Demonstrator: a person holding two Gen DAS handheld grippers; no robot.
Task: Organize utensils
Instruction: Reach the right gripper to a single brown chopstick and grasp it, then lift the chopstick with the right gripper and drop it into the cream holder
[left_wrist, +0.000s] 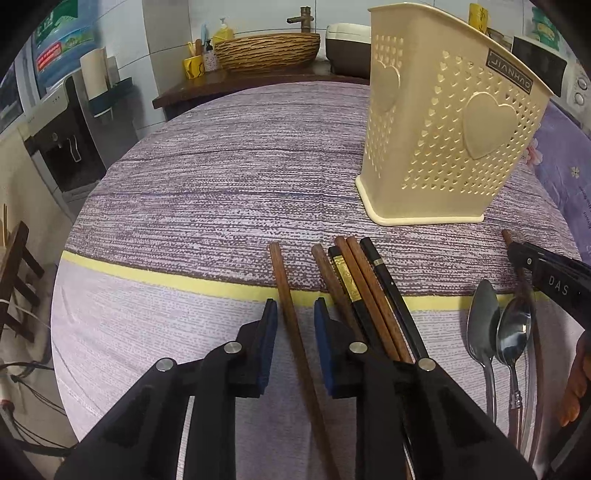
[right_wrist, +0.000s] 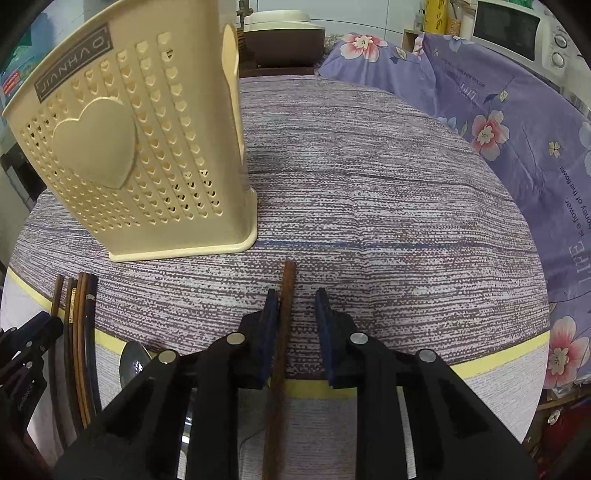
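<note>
A cream perforated utensil holder (left_wrist: 443, 122) (right_wrist: 129, 147) stands upright on the table. In the left wrist view my left gripper (left_wrist: 295, 310) is open astride a single brown chopstick (left_wrist: 284, 280) that lies close to the left pad, with a gap to the right pad. Several brown and black chopsticks (left_wrist: 362, 288) (right_wrist: 79, 314) lie side by side just to its right. Two metal spoons (left_wrist: 480, 317) rest further right. My right gripper (right_wrist: 295, 299) is open around another brown chopstick (right_wrist: 288, 280), which lies against its left pad.
A purple striped tablecloth (left_wrist: 221, 177) with a yellow band covers the round table. A floral purple cloth (right_wrist: 517, 129) lies at the right. A water dispenser (left_wrist: 62, 147) stands beyond the left edge, and a woven basin (left_wrist: 266, 50) and a microwave (right_wrist: 517, 29) stand behind the table.
</note>
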